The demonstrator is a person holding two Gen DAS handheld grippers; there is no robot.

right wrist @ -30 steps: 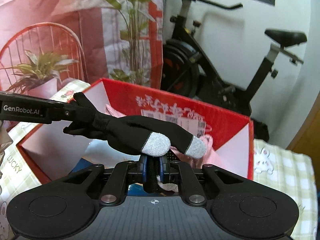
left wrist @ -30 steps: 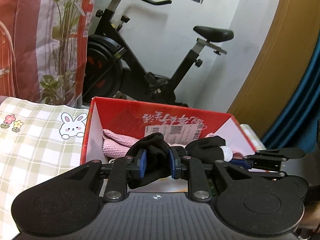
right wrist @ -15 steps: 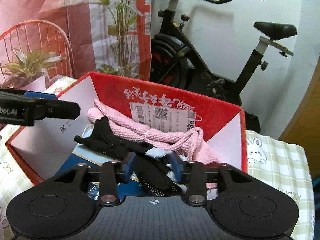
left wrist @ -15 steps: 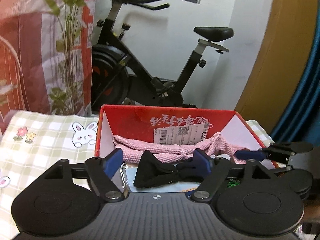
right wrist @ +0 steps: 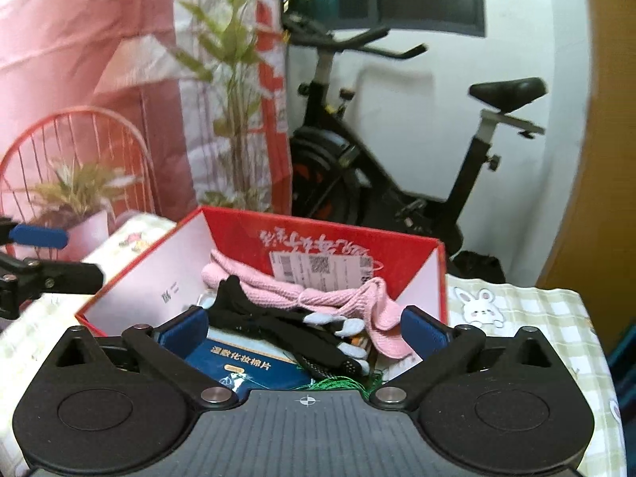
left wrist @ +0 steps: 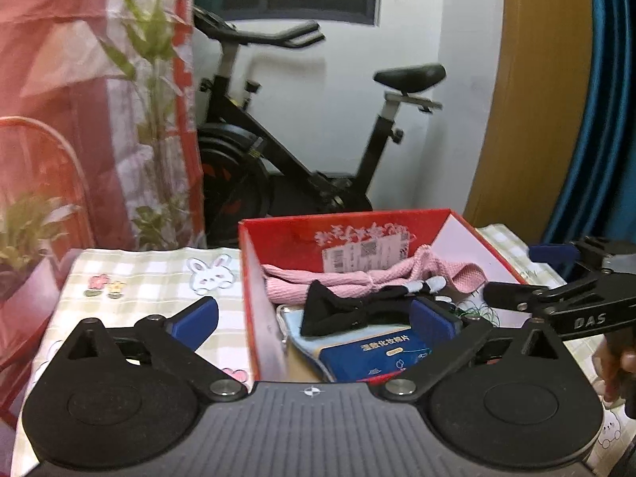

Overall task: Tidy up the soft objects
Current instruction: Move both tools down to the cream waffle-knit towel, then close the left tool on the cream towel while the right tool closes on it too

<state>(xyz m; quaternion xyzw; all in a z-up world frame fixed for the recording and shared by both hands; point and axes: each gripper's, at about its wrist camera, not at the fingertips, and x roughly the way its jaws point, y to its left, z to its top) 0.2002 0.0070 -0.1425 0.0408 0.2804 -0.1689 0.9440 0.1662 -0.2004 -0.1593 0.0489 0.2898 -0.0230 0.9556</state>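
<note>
The black glove (right wrist: 278, 330) lies inside the red box (right wrist: 413, 254), on top of a blue packet (right wrist: 242, 361) and just in front of the pink cloth (right wrist: 286, 290), which runs along the far wall. In the right wrist view the glove's long axis runs from far left to near right: the cuff points to the far left corner and the grey fingertips (right wrist: 349, 328) end near the right, touching the pink cloth's drooping end.

From the right gripper (right wrist: 304, 328) the glove sits straight ahead and a little below, between the two blue pads, which stand wide apart and touch nothing. From the left gripper (left wrist: 312, 320) the glove (left wrist: 342, 310) lies ahead and to the right; the left pad is over the checked cloth (left wrist: 151, 278) outside the box, the right pad is over the box's inside, near the glove's middle. This claw is also wide and empty.

Both grippers are near the box and neither holds anything. The right one looks better centred on the glove; the left straddles the box's left wall. I judge the glove to be already placed, so any further move would most likely turn to another soft thing, though none shows outside the box in these views.
</note>
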